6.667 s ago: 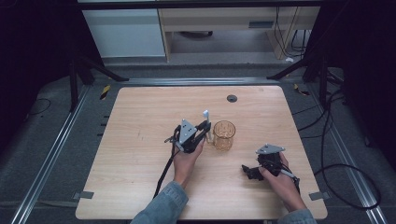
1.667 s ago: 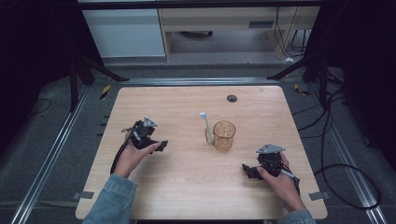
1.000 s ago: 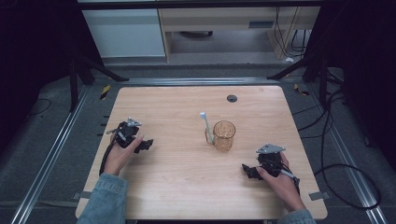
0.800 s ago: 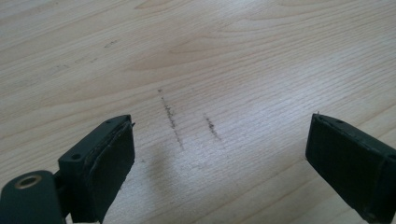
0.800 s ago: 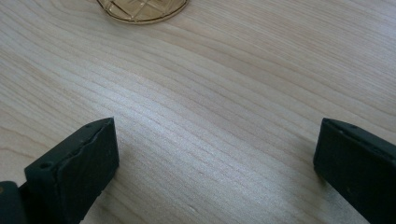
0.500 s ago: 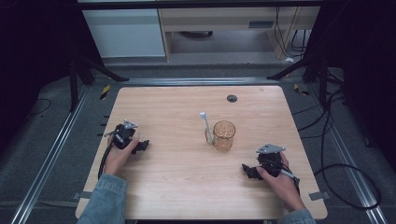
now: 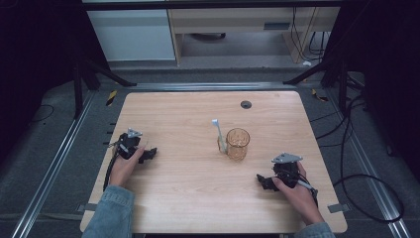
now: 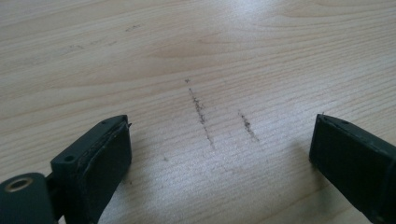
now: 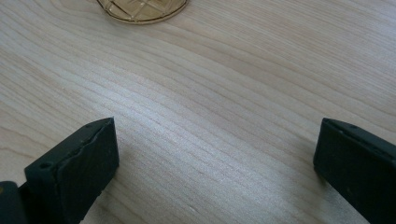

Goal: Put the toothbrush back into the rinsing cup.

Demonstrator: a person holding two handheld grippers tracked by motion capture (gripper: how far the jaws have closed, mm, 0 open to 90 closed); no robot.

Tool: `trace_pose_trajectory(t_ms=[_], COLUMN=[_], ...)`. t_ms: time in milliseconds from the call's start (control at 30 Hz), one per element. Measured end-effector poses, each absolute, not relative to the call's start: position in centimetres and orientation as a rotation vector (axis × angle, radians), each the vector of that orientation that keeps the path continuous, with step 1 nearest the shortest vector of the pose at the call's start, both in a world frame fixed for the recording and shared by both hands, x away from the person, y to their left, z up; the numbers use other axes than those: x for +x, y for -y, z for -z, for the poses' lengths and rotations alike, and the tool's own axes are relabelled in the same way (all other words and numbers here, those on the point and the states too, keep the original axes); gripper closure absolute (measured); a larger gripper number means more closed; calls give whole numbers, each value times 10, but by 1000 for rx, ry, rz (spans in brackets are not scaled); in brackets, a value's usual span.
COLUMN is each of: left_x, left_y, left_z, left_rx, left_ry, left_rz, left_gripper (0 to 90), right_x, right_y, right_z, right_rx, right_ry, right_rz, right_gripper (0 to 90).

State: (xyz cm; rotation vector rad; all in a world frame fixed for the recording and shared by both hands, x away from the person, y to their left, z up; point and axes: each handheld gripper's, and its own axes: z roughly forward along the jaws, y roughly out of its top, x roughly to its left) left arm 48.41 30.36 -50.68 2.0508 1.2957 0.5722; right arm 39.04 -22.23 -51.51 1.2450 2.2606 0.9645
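An amber glass cup [image 7: 237, 144] stands near the middle of the wooden table [image 7: 188, 114], and a white toothbrush [image 7: 218, 135] leans upright in it, head up. Its base [image 9: 142, 8] shows at the top of the right gripper view. My left gripper [image 7: 148, 154] rests on the table at the left, far from the cup, jaws wide apart over bare wood [image 8: 219, 154]. My right gripper [image 7: 262, 182] lies at the front right, below and right of the cup, open [image 9: 215, 168] with nothing between its jaws.
A small dark round grommet [image 7: 246, 104] sits near the table's far edge. Faint dark scratch marks [image 8: 201, 114] cross the wood ahead of the left jaws. Cables [image 7: 366, 188] trail on the floor to the right; cabinets [image 7: 133, 34] stand beyond the table.
My left gripper has let go of the toothbrush, now standing in the cup, and drawn back left across the table to rest near the left edge. The right gripper has stayed still.
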Motion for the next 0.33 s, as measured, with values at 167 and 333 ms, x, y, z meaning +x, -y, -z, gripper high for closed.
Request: trace_pose_trajectory(t_ms=[167,333], left_x=[485,482], left_y=[-303,-301], left_z=[508,508], left_rx=[2041,2020], left_ry=[-1290,-1358], left_rz=[-577,-595], left_gripper=[31,0], right_x=[390,390], right_y=[222,222], right_z=[515,515], right_rx=[1246,1244], right_ry=[-2260,-2261], right_rz=[-964,-965], right_gripper=[4,4])
